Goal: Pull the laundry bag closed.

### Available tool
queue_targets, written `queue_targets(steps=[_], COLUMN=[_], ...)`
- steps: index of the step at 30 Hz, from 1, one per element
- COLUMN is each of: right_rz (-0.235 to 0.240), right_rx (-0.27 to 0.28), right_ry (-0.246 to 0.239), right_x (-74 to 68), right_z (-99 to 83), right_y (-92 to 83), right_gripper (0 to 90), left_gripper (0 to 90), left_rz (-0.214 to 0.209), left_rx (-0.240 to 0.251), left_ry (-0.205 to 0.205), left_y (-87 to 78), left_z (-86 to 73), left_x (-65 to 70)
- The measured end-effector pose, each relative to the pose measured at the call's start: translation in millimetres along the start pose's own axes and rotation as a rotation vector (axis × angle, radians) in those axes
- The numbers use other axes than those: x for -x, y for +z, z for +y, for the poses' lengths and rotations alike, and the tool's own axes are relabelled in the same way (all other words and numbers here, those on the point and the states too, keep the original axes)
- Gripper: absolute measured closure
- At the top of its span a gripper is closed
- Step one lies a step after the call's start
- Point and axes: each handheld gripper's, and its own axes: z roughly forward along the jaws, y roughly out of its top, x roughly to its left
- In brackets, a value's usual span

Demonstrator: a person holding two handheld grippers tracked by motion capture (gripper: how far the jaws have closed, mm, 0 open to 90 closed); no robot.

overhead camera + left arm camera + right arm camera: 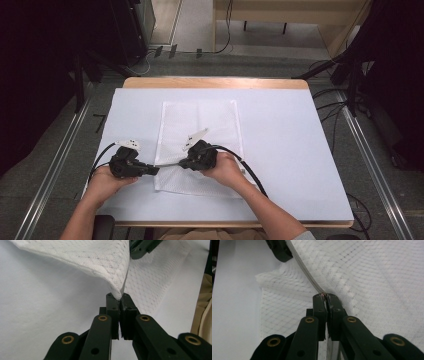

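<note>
A white mesh bag (200, 125) lies flat on the white table cover (280, 150). A grey zipper (304, 270) runs along its near-left side. My left gripper (152, 170) is shut on the bag's edge, and in the left gripper view the mesh (100, 257) lifts up from between the jaws of the left gripper (119, 296). My right gripper (183, 163) is just to its right, with the right gripper (325, 296) shut on the small metal zipper pull (323, 294) at the zipper's end. The two grippers face each other, a short stretch of zipper (167, 164) between them.
The table's wooden far edge (215, 82) shows beyond the cover. Cables (330, 107) and metal floor rails (60, 160) run along both sides of the table. Dark equipment stands at the far left (100, 35) and far right (390, 60).
</note>
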Motion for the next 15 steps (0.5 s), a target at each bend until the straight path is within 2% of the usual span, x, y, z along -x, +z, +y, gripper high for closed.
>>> queue_targets(steps=[1, 5, 7, 10, 15], right_rz=[0.006, 0.006, -0.003, -0.006, -0.018], right_rx=[0.002, 0.005, 0.004, 0.0, -0.002], right_ry=[0.012, 0.005, -0.004, 0.015, 0.01], right_x=[0.5, -1.1, -1.4, -1.5, -1.8], right_z=[-0.5, -0.1, 0.2, -0.4, -2.0], right_y=[-0.5, -2.5, -4.1, -6.9, -9.3], right_gripper=[88.5, 88.4, 88.4, 88.4, 88.4], left_gripper=[87.7, 87.6, 87.6, 87.7, 87.6], left_rz=[0.0, 0.0, 0.001, 0.0, 0.0], left_rx=[-0.002, 0.005, 0.007, 0.006, 0.004], left_ry=[0.002, 0.0, -0.002, 0.01, 0.006], left_y=[0.1, -0.8, -1.1, -1.5, -1.3], left_z=[0.2, -0.4, -0.7, -0.4, -0.4], left_x=[0.0, -0.2, 0.2, 1.2, 1.3])
